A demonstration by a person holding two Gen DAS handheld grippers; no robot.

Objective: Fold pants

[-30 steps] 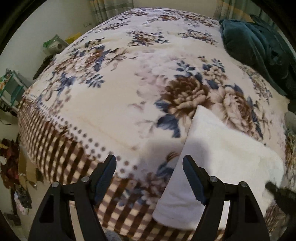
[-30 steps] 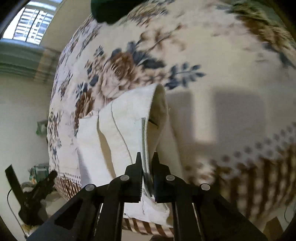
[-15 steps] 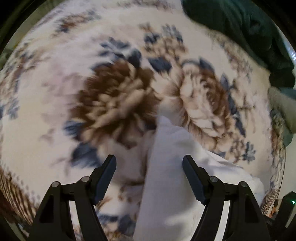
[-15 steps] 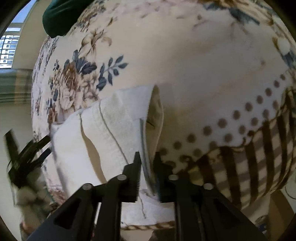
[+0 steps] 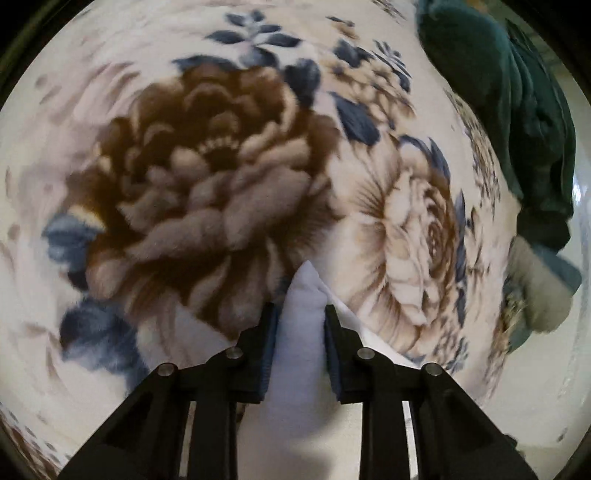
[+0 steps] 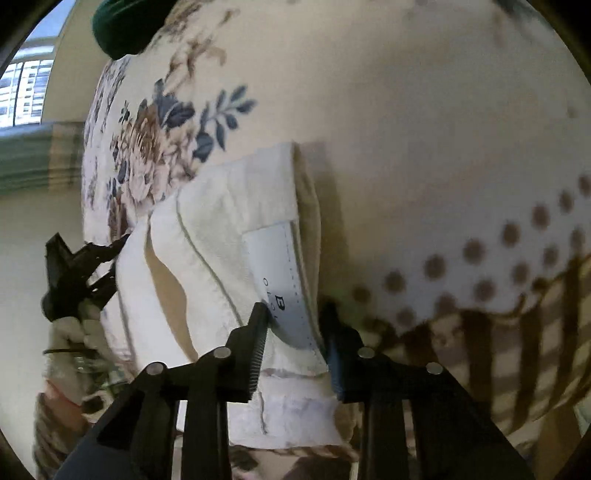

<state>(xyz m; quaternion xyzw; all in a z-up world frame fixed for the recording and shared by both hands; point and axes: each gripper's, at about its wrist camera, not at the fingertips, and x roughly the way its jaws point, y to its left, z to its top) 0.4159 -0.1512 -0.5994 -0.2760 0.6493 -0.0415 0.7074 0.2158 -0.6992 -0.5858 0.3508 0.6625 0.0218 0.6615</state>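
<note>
The white pants (image 6: 218, 236) lie folded on the floral blanket (image 6: 406, 129) near the bed's edge. In the left wrist view my left gripper (image 5: 298, 310) is shut on a bunched corner of the white pants (image 5: 301, 332). In the right wrist view my right gripper (image 6: 293, 314) has its jaws part open around the waistband end with the grey label (image 6: 277, 273); the fabric sits between the fingers without being pinched. The left gripper (image 6: 110, 254) shows at the pants' far left edge.
A dark green garment (image 5: 517, 122) lies at the back right of the bed and also shows in the right wrist view (image 6: 122, 26). The blanket's brown checked border (image 6: 517, 332) hangs over the bed edge. A window (image 6: 22, 92) is at far left.
My left gripper moved in onto the pants' corner and shut on it. My right gripper, earlier shut on the waistband, has opened its jaws.
</note>
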